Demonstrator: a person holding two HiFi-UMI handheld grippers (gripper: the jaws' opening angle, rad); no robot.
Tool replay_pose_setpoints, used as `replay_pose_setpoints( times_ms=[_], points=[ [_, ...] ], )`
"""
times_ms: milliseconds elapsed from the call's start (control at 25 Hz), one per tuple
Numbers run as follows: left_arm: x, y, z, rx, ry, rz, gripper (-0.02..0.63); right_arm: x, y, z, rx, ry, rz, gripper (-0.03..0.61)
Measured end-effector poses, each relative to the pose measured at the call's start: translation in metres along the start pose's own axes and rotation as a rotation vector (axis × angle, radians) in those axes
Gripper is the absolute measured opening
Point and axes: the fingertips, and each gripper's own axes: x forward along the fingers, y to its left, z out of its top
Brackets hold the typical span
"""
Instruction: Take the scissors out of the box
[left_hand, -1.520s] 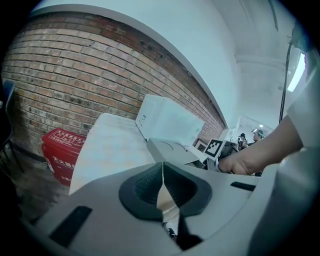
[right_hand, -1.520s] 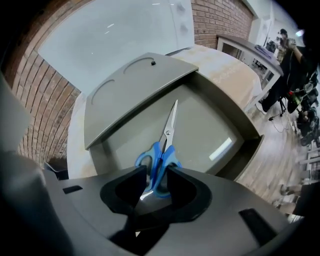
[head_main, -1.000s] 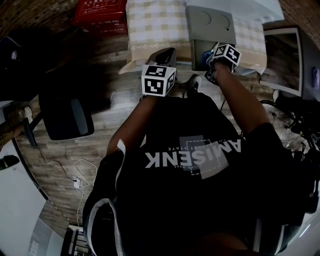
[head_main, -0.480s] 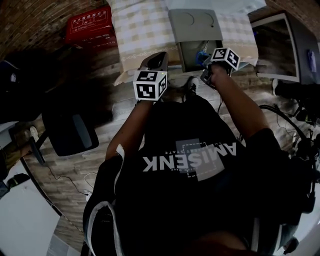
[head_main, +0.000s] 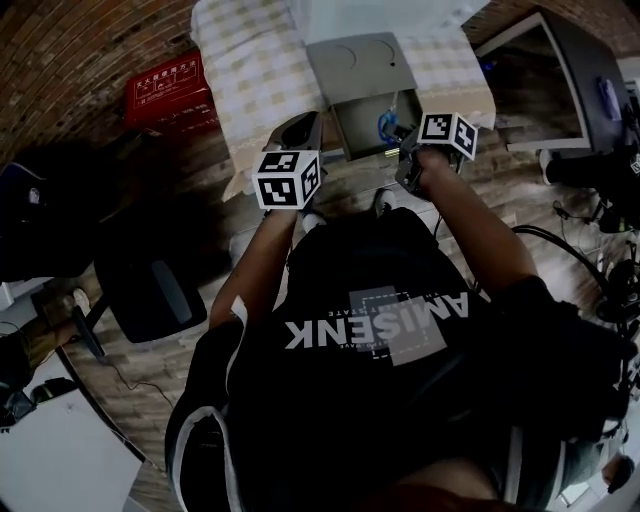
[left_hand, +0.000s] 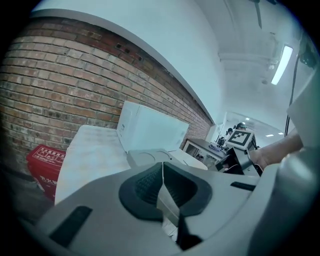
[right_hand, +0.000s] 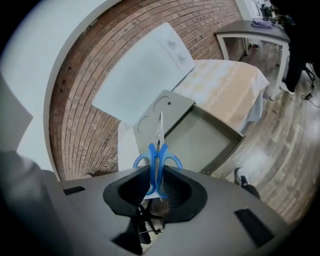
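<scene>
You face a brick wall over a wood-plank floor. A table under a checked cloth fills the upper right of the right gripper view. On it sits a shallow grey rectangular box, its flat lid swung back. At centre frame your right gripper pinches the blue plastic handles of the scissors, steel blades pointing up, held apart from the box. Your left gripper has its ribbed pads pressed together, holding nothing.

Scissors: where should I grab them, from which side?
I'd grip the scissors by their blue handle loops, from the handle end, as the right gripper does now: the loops are thick and blunt, while the thin closed blades point away.
</scene>
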Motion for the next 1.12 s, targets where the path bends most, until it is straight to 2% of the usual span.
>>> replay_pose_setpoints(
  times_ms=[200, 480, 600, 800, 960, 1120],
  points=[
    [-0.005, -0.013, 0.023, 0.022, -0.027, 0.021, 0.012, -0.033, 0.019, 0.023, -0.157, -0.057, 0.038, 0.110],
    [-0.004, -0.038, 0.066, 0.054, -0.063, 0.000, 0.012, -0.082, 0.039, 0.078, -0.355, -0.181, 0.080, 0.110],
    [-0.005, -0.047, 0.085, 0.075, -0.099, 0.024, 0.012, -0.105, 0.043, 0.107, -0.468, -0.260, 0.063, 0.110],
    [-0.011, -0.061, 0.121, 0.088, -0.192, 0.069, 0.012, -0.150, 0.060, 0.143, -0.605, -0.362, 0.137, 0.110],
    [-0.013, -0.072, 0.146, 0.101, -0.248, 0.093, 0.012, -0.184, 0.070, 0.165, -0.643, -0.424, 0.193, 0.110],
    [-0.012, -0.084, 0.161, 0.112, -0.273, 0.110, 0.012, -0.214, 0.083, 0.183, -0.726, -0.471, 0.217, 0.110]
  ],
)
